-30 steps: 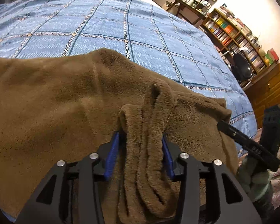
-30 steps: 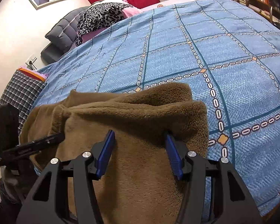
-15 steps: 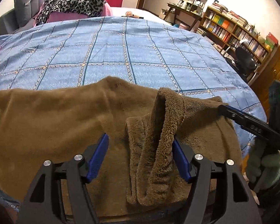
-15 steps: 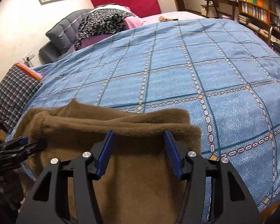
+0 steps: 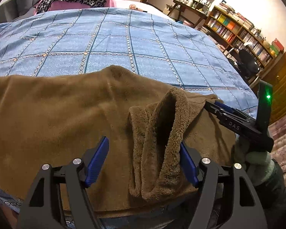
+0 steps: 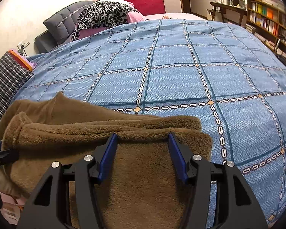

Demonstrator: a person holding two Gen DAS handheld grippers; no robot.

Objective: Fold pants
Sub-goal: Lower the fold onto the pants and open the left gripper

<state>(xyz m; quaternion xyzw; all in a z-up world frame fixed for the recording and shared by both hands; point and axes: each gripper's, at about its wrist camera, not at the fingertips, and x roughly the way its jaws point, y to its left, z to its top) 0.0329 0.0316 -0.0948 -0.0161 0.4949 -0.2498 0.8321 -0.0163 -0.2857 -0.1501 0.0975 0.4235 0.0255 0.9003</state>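
Observation:
Brown fleece pants (image 5: 57, 118) lie folded on the near edge of a blue checked bedspread (image 5: 124, 43). My left gripper (image 5: 143, 150) is open, its blue pads wide apart; a bunched cuff of the pants (image 5: 165, 133) rests loosely between them, against the right pad. My right gripper (image 6: 143, 147) is open over the pants (image 6: 139, 187), its tips at the thick folded hem (image 6: 104, 127). The right gripper also shows in the left wrist view (image 5: 215, 105), at the pants' right corner.
Pillows and a leopard-print cloth (image 6: 104, 15) lie at the bed's head. A plaid cushion (image 6: 3, 76) sits at the left edge. Bookshelves (image 5: 244, 30), a desk and a black chair (image 5: 247, 64) stand to the right of the bed.
My left gripper has opened and let go of the bunched cuff. Both grippers have drawn back toward the near edge; the pants have settled onto the bed.

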